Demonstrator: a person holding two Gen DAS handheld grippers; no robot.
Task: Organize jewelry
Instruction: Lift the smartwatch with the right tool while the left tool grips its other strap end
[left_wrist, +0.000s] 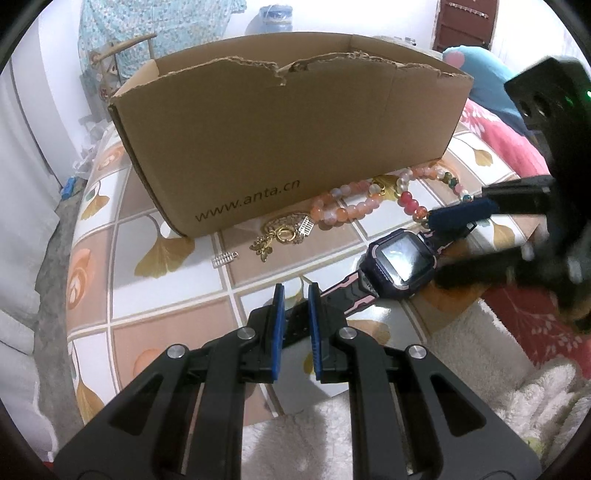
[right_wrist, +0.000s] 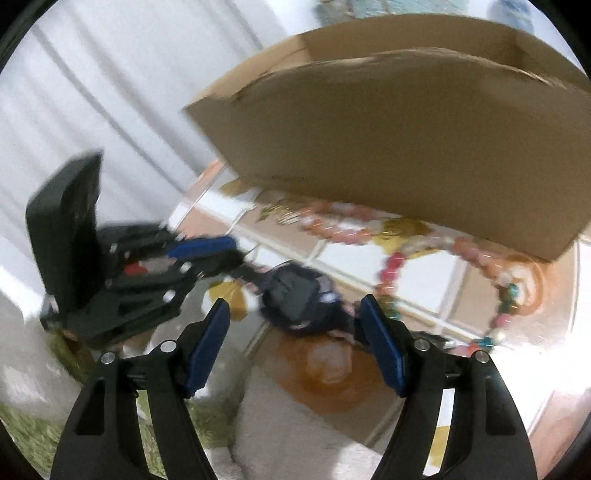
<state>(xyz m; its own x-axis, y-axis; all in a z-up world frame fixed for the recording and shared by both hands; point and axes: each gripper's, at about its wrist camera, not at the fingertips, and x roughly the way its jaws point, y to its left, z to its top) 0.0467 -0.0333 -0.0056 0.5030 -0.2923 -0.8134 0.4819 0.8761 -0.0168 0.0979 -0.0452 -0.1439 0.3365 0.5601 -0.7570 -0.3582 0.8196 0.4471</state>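
Watch (left_wrist: 399, 262) | strap pinched in left tongs (left_wrist: 295, 295) | right tongs (right_wrist: 295, 314) wide (straddling its face)

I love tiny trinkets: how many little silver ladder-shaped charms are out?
2. One charm lies alone before the cardboard box; the other rests against the gold pile. More may hide underneath.

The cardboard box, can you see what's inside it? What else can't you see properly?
- Cardboard box inside: hidden in both views by its tall front wall.
- Watch strap: in the left wrist view one end is hidden between the left gripper fingers, the other by the right gripper.
- Bead bracelets: blurred in the right wrist view.
- Gold trinkets: too small to identify.
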